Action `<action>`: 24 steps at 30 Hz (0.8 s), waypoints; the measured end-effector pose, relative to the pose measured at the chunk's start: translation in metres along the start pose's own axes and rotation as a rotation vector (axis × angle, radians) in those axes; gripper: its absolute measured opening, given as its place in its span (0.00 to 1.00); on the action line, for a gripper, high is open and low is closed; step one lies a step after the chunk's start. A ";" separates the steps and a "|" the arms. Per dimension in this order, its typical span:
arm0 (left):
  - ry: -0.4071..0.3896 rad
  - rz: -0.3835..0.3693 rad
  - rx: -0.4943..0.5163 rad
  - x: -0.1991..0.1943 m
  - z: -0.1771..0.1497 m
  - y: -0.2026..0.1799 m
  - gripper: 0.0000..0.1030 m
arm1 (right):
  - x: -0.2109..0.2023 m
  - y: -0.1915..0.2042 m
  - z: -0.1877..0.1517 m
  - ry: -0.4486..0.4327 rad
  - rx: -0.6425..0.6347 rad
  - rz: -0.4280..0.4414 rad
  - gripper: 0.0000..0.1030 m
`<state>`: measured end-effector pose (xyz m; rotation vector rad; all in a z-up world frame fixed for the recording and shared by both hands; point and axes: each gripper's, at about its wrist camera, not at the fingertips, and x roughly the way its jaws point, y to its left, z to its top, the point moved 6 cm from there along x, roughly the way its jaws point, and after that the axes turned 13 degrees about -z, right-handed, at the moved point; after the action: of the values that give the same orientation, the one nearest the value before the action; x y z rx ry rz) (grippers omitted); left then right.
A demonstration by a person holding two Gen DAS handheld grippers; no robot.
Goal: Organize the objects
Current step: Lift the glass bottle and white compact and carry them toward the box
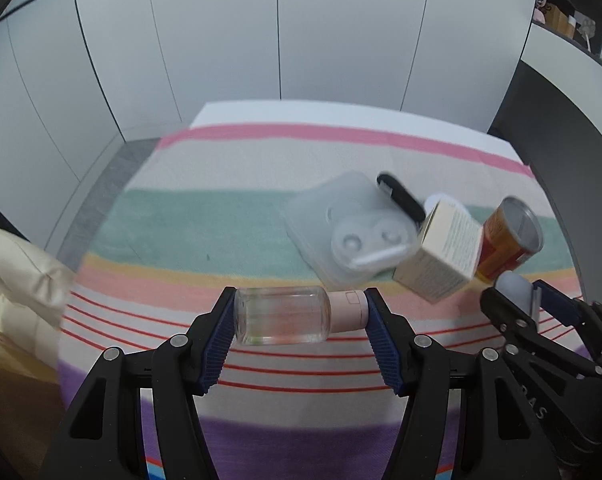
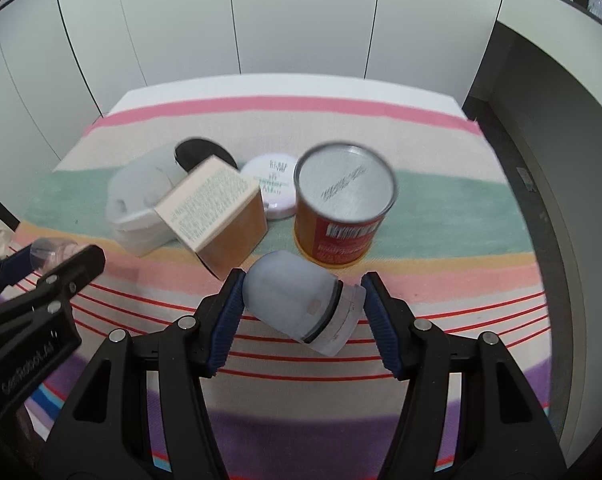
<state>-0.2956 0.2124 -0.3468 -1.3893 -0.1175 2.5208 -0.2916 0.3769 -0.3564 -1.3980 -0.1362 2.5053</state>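
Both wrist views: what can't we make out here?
- Black item, left wrist: box covers one end.
- Round white compact, right wrist: print blurred; box and can overlap its edges.
- Can label, both views: text blurred.
- Left claw, right wrist: frame edge cuts it.

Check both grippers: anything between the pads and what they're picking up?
Nothing visible. The left gripper clamps the clear glass bottle with a pink cap end to end, lying sideways. The right gripper clamps the pale grey domed plastic container, tilted. Pads press directly on both; each hangs clear above the striped cloth.
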 end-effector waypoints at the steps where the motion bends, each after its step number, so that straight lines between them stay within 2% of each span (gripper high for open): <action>1: -0.007 0.006 0.002 -0.007 0.005 -0.001 0.62 | -0.004 -0.002 0.002 -0.005 0.001 -0.004 0.60; 8: -0.057 0.001 0.019 -0.057 0.038 -0.011 0.62 | -0.048 -0.023 0.025 -0.045 0.023 -0.009 0.60; 16: -0.112 -0.018 0.010 -0.125 0.087 -0.016 0.62 | -0.120 -0.047 0.068 -0.123 0.042 -0.004 0.60; 21: -0.132 -0.022 0.003 -0.167 0.103 -0.013 0.62 | -0.167 -0.060 0.092 -0.178 0.051 -0.006 0.60; 24: -0.146 0.001 0.021 -0.189 0.108 -0.012 0.62 | -0.195 -0.066 0.107 -0.203 0.056 -0.006 0.60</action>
<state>-0.2874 0.1797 -0.1311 -1.1968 -0.1177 2.6153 -0.2725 0.3910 -0.1259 -1.1190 -0.1076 2.6200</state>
